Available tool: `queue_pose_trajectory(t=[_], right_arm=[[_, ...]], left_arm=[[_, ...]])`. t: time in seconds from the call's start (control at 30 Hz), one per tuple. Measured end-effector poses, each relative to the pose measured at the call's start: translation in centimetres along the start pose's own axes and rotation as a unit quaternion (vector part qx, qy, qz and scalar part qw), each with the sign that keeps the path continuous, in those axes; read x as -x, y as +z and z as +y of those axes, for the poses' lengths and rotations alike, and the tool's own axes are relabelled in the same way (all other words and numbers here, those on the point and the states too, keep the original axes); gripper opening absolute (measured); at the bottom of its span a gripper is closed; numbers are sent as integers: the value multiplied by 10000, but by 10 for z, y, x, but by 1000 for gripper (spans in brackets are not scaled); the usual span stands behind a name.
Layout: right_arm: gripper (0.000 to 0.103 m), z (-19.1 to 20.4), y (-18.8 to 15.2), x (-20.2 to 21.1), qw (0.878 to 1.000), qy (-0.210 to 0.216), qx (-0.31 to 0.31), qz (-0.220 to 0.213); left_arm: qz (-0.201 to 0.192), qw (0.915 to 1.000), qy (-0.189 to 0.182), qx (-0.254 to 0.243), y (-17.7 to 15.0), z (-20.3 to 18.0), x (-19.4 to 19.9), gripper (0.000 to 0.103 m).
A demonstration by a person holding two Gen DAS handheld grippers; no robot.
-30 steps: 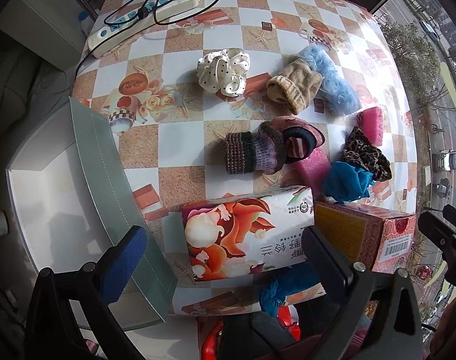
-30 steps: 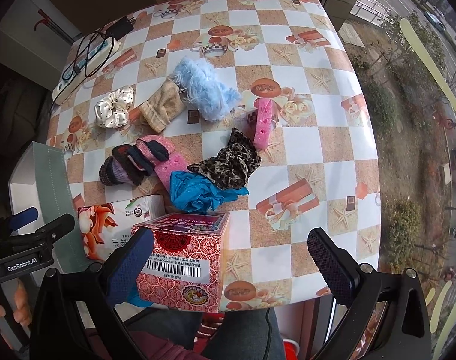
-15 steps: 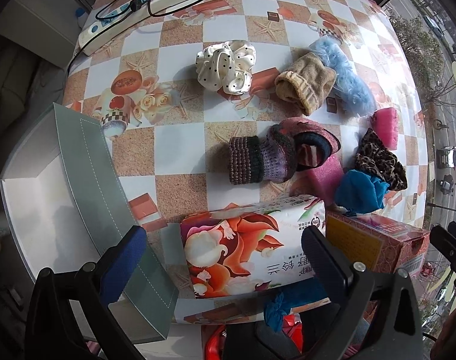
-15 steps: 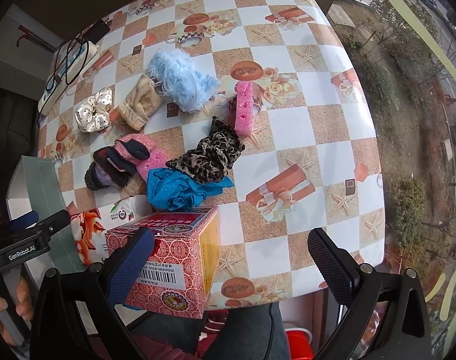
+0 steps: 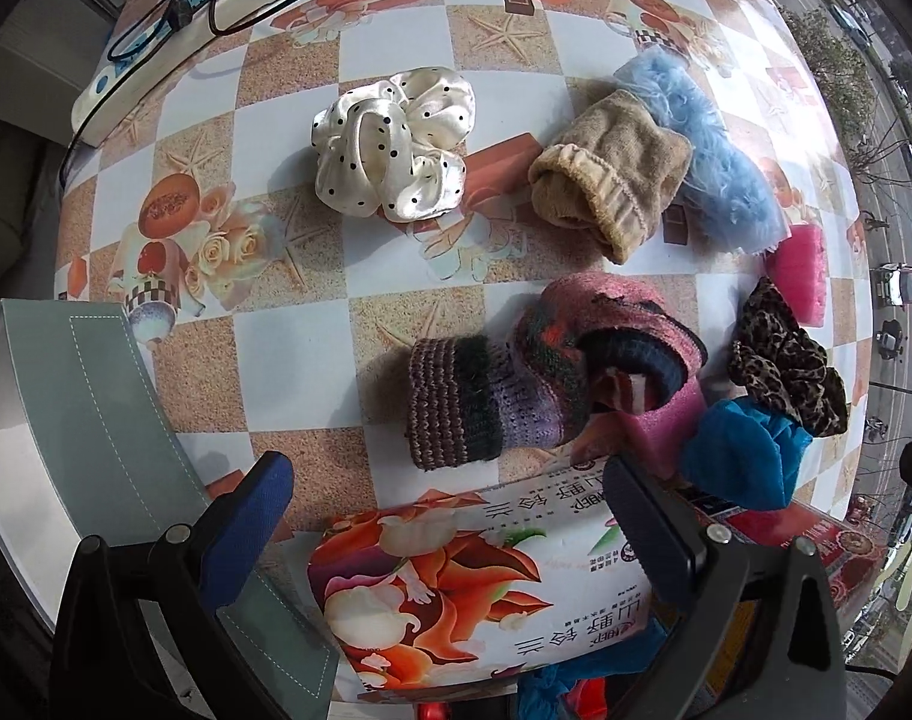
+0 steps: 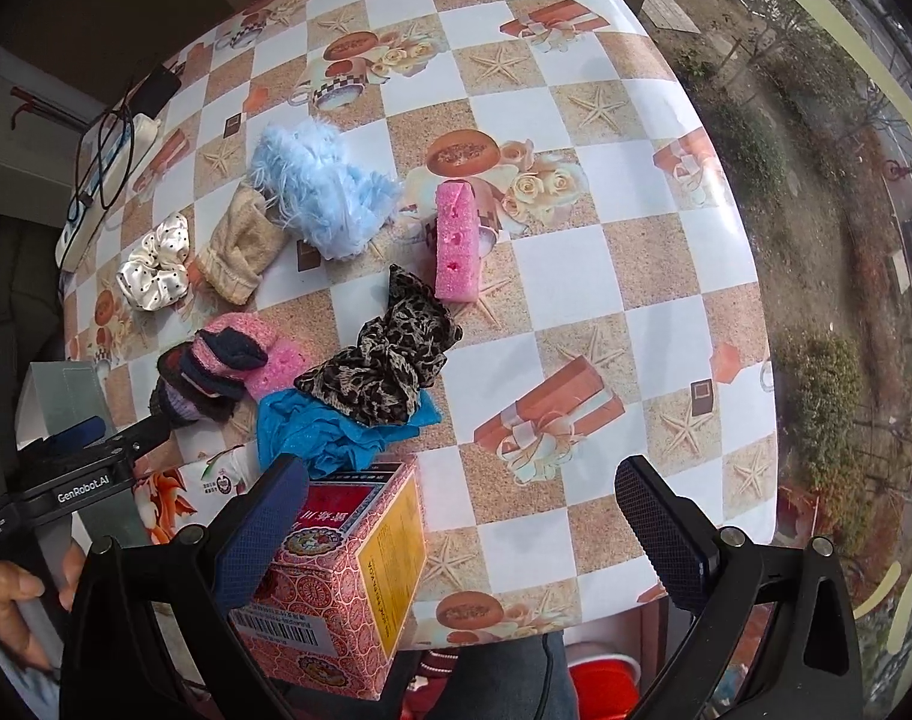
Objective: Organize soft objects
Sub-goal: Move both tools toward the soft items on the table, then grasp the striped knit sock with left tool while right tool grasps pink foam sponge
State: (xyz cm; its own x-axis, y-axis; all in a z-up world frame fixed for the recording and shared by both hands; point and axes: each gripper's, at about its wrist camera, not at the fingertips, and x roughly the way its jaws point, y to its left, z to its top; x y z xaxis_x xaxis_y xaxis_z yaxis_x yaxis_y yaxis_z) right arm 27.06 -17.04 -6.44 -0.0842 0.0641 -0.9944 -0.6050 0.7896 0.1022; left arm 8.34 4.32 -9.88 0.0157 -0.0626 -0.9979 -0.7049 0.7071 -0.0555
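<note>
Soft things lie on the checkered table: a white dotted scrunchie [image 5: 393, 144], a tan sock [image 5: 609, 171], a fluffy blue piece [image 5: 720, 150], striped knit socks [image 5: 540, 372], pink sponges [image 6: 456, 240], a leopard scrunchie [image 6: 384, 360] and a blue cloth [image 6: 330, 429]. My left gripper [image 5: 450, 534] is open and empty, above a flowered tissue pack [image 5: 474, 582], just short of the knit socks. My right gripper [image 6: 462, 522] is open and empty, over the near table edge beside a red patterned box [image 6: 336, 570].
A grey-green open box [image 5: 66, 420] with a white inside stands at the table's left edge. A white power strip [image 5: 204, 12] with cables lies at the far left corner. The table's right side [image 6: 636, 312] holds only the printed cloth.
Both grippers have moved forward over the table, so the soft things look nearer. Both stay open. Nothing on the table has moved.
</note>
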Motion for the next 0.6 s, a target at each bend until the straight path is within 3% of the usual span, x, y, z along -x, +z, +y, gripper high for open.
queue_pose_trajectory(t=[0.33, 0.6], right_arm=[[103, -7, 60, -42, 9995, -68, -217, 241], [103, -10, 96, -95, 9971, -474, -379, 466]], left_arm=[[7, 9999, 118, 11, 20, -12, -37, 103], [113, 9996, 223, 126, 32, -12, -60, 103]])
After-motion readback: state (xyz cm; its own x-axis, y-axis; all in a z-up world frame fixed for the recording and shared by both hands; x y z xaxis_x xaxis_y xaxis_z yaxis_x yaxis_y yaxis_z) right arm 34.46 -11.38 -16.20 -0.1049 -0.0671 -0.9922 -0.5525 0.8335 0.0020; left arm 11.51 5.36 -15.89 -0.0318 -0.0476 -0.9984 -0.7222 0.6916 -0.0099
